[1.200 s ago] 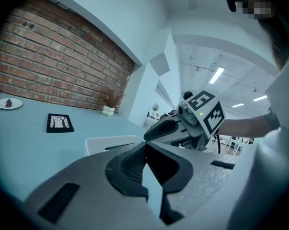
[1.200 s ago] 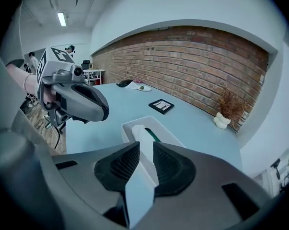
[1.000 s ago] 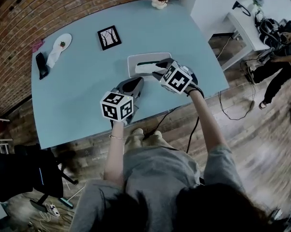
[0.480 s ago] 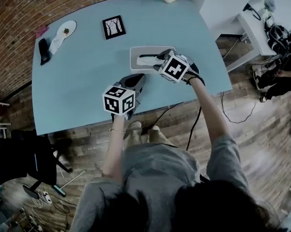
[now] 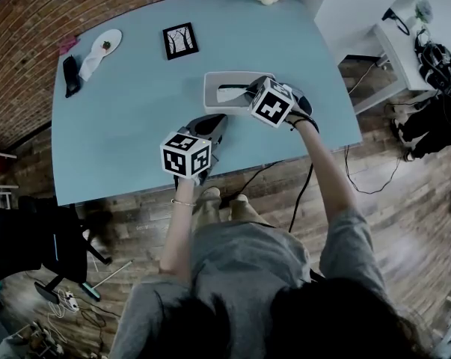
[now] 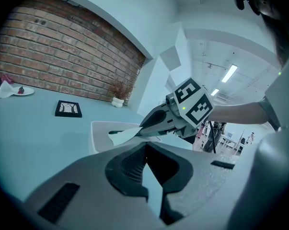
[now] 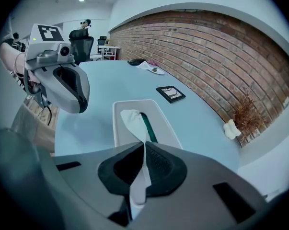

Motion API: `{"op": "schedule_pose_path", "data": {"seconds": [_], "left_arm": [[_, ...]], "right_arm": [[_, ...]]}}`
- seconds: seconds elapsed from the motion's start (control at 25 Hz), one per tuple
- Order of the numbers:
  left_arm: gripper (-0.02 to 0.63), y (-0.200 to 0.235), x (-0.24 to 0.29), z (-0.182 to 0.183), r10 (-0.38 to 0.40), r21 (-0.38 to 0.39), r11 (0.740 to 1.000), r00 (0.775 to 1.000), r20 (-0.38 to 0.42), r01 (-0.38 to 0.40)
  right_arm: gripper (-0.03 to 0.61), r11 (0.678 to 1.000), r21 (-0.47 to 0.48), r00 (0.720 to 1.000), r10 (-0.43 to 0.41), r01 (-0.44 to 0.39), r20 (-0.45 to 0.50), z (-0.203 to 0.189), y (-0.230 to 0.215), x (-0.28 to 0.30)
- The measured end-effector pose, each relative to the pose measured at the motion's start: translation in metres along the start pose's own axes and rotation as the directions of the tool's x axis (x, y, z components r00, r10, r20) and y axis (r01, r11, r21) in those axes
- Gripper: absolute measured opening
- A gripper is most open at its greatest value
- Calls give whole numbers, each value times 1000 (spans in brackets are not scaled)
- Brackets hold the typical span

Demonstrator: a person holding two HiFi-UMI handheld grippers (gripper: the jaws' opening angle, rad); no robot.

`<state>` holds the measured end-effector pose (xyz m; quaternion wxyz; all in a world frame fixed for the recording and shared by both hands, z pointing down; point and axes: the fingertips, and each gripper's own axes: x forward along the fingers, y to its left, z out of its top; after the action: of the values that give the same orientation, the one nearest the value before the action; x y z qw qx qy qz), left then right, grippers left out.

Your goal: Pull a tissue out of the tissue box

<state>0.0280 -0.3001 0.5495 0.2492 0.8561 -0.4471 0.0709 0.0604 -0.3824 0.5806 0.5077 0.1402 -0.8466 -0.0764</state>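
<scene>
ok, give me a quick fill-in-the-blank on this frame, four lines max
1. The right tongs are shut on a thin white ____.
2. It comes out of the slot of the pale rectangular tissue box, which stands on a light blue ____.
3. The left tongs hold ____.
4. The small black-framed picture lies flat, nearer the ____ wall than the box is.

Missing: tissue; table; nothing; brick
</scene>
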Motion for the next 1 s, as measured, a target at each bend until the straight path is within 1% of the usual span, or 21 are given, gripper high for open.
{"op": "schedule_pose_path", "data": {"seconds": [0.24,0.48,1.0], "left_arm": [[3,2,3,7,-3,9,1000,1000,5,3],[3,5,3,20,-6,25,1000,1000,20,5],[3,5,3,41,-32,60,998,999,38,30]], "right_arm": [[3,1000,12,1000,-3,3,18,5,-8,-2],[3,999,-22,1000,-22,23,13,11,-11,-10],[2,999,6,999,-42,42,20,14,-17,-21]]}}
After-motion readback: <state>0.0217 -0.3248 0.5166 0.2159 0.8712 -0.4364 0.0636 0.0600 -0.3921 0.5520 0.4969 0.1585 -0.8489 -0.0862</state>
